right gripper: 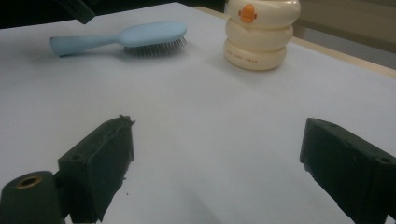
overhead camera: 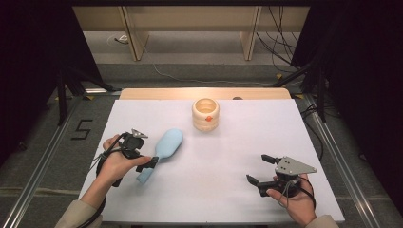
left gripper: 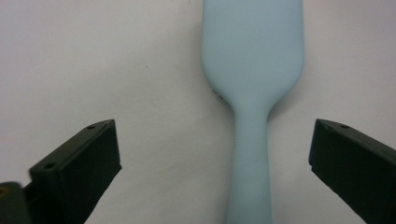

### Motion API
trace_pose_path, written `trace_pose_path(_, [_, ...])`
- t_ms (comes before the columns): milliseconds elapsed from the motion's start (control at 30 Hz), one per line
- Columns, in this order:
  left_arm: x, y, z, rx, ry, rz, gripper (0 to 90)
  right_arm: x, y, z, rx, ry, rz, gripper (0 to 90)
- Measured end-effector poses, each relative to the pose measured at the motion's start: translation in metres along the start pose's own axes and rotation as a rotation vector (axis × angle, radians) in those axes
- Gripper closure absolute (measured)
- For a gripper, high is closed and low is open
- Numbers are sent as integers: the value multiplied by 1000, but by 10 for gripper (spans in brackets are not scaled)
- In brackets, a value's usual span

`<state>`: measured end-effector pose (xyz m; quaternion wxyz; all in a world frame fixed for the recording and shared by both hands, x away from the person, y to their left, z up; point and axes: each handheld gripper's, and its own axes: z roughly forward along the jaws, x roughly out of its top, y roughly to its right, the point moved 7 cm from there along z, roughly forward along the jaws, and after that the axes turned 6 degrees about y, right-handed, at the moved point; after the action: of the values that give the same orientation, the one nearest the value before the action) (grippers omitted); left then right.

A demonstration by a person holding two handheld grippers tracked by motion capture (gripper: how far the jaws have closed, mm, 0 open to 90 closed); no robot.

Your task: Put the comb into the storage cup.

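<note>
hairbrush [overhead camera: 164, 152], white table [overhead camera: 228, 156], grey floor [overhead camera: 47, 142]

A white worktop [overhead camera: 247, 156] with a pale wooden far edge stands on grey carpeted floor [overhead camera: 43, 156], where the numeral 5 [overhead camera: 81, 129] is marked in black tape. Metal rails [overhead camera: 332, 147] run along both sides. Black curtains [overhead camera: 361, 57] flank the scene. Beyond, light wooden furniture legs [overhead camera: 134, 33] rise from the floor among loose cables [overhead camera: 278, 40].
</note>
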<state>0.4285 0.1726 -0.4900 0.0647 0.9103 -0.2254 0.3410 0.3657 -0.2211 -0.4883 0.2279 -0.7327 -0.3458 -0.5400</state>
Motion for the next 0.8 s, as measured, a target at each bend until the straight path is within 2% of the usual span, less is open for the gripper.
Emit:
trace_pose_path(67, [-1,1,5,11,-35,9,0,0,0,0,1,1,1,108])
trace_pose_path(200, [2,6,13,-19,-79,25,0,0,0,0,2,-1,1,108])
trace_pose_path(400, [5,9,21,-24,-129,54,0,-1,0,0,3,-1,2,108])
trace_pose_path(533, [6,12,27,-46,-173,76,0,0,0,0,2,0,1,109])
trace_pose_path(800, [7,11,35,-32,-207,74,0,0,0,0,0,2,2,108])
